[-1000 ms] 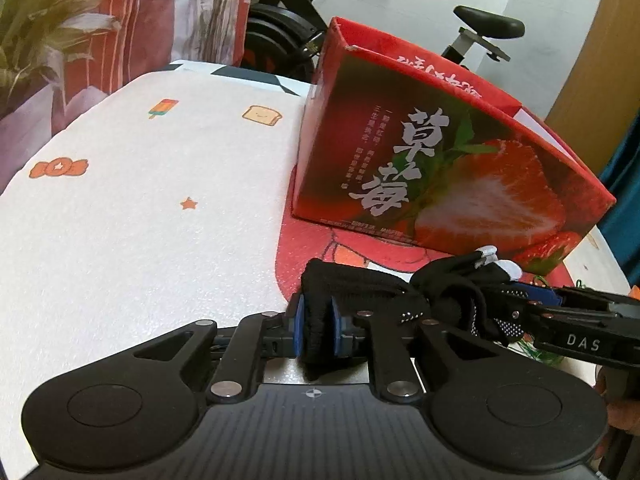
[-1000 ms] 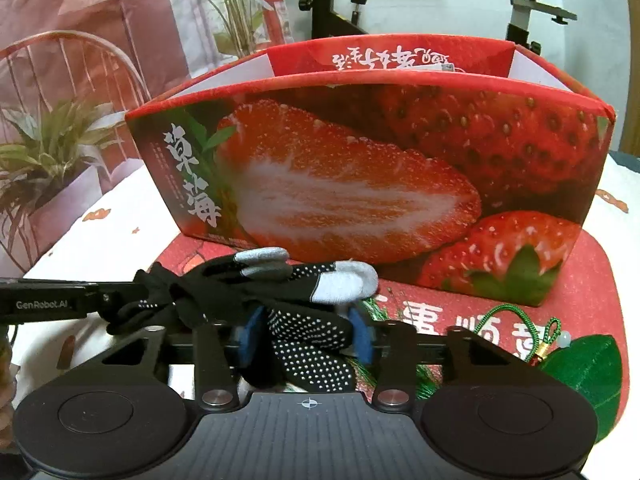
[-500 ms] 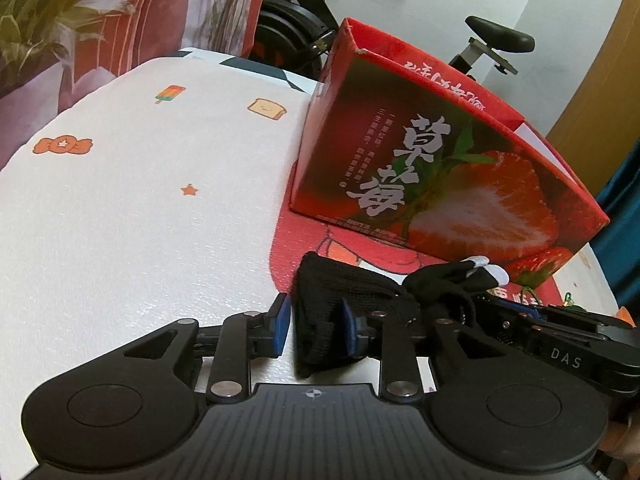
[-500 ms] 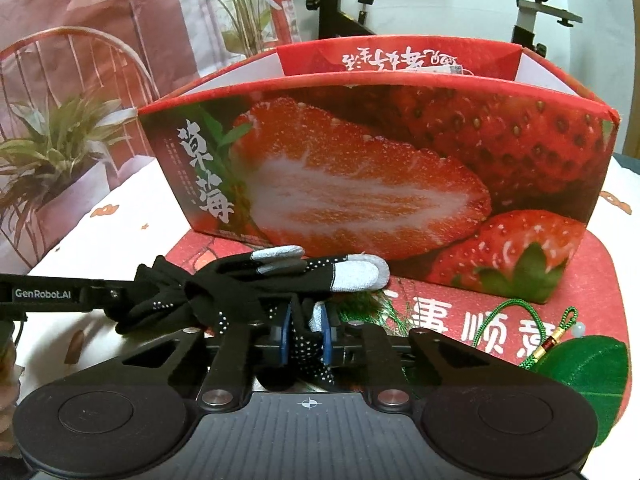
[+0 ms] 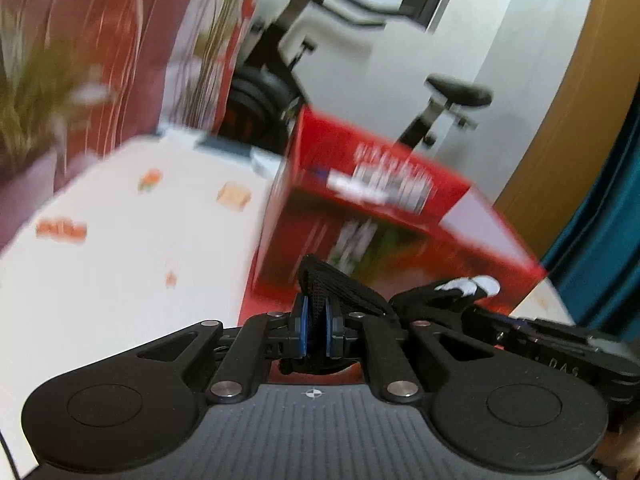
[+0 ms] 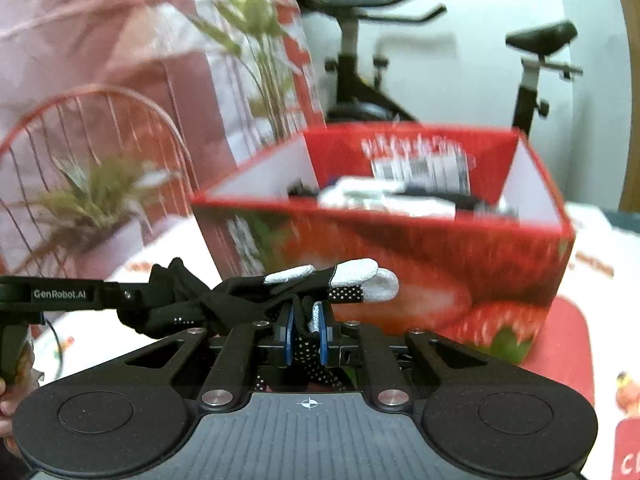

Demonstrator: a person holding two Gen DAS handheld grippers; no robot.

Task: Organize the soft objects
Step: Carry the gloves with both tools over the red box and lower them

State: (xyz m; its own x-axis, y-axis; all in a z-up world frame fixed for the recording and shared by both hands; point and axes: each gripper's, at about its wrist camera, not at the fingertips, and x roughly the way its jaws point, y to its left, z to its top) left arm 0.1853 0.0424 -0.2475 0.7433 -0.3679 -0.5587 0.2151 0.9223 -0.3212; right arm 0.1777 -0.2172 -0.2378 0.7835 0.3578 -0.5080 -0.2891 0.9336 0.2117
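Gloves pinched by both hand-held grippers: left marked "GenRobot.AI", right "DAS".

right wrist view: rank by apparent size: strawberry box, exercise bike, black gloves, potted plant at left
1. strawberry box, largest.
2. exercise bike; it stands far behind, so true size is unsure.
3. and 4. black gloves and potted plant look alike; the gloves are much nearer, so unranked.

Black glove with white dots and grey fingertips; red strawberry-print box; white tablecloth with orange motifs.
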